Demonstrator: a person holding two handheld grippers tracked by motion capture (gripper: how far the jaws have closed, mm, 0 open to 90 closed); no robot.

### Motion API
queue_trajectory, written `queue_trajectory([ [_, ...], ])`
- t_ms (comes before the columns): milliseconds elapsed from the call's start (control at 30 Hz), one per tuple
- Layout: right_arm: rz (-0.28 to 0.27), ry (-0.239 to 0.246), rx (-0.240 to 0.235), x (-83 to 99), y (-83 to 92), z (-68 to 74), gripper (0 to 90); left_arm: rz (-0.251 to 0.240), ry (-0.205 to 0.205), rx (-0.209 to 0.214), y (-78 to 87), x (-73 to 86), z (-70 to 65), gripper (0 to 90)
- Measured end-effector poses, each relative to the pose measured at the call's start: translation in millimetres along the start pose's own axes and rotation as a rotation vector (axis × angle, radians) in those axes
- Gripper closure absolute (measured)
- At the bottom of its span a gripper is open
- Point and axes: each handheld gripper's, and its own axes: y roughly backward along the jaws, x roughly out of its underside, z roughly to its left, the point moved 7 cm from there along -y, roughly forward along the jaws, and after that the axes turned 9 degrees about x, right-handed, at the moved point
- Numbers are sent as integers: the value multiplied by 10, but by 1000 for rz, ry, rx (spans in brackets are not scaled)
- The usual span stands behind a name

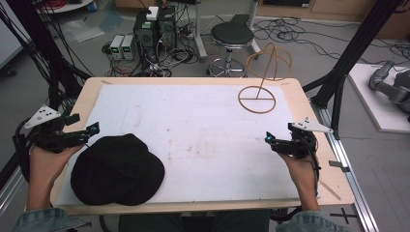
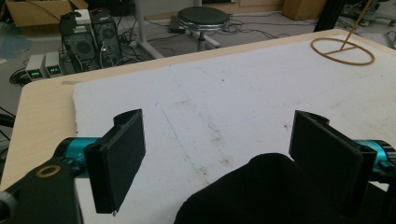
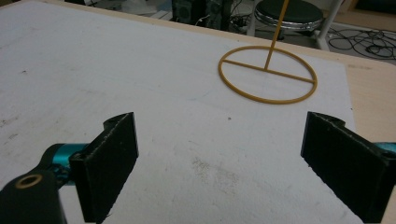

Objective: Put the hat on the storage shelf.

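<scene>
A black hat point(image 1: 117, 169) lies flat on the white mat point(image 1: 193, 130) at the near left; its crown point(image 2: 261, 191) rises low between the jaws in the left gripper view. My left gripper point(image 1: 95, 128) hovers open just left of the hat, apart from it. A yellow wire hat stand point(image 1: 263, 77) with a ring base point(image 3: 267, 74) stands at the far right of the mat. My right gripper point(image 1: 268, 137) is held open near the right edge, in front of the stand, with nothing between its jaws.
The mat covers a wooden table point(image 1: 87, 96). Beyond the far edge are a black stool point(image 1: 231, 36), computer towers point(image 1: 154, 29) and tangled cables on the floor. Black frame posts point(image 1: 355, 53) rise at the right.
</scene>
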Motion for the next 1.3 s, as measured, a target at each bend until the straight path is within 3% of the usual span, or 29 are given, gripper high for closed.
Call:
queue_trajectory([
  [267, -12, 1, -5, -32, 10, 8, 108, -6, 3, 11, 33, 8, 3, 189],
  [567, -15, -1, 0, -52, 22, 1, 108, -13, -13, 76, 99, 13, -15, 198],
  [867, -18, -1, 1, -68, 40, -3, 108, 8, -48, 220, 141, 99, -41, 229],
  [1033, -21, -2, 2, -72, 43, -12, 108, 35, -41, 242, 153, 174, -1, 227],
  [1200, -23, 0, -1, -77, 49, -6, 108, 83, -74, 313, 141, 270, -44, 227],
  [1300, -25, -3, -5, -83, 58, -2, 108, 85, -79, 360, 148, 295, -74, 227],
])
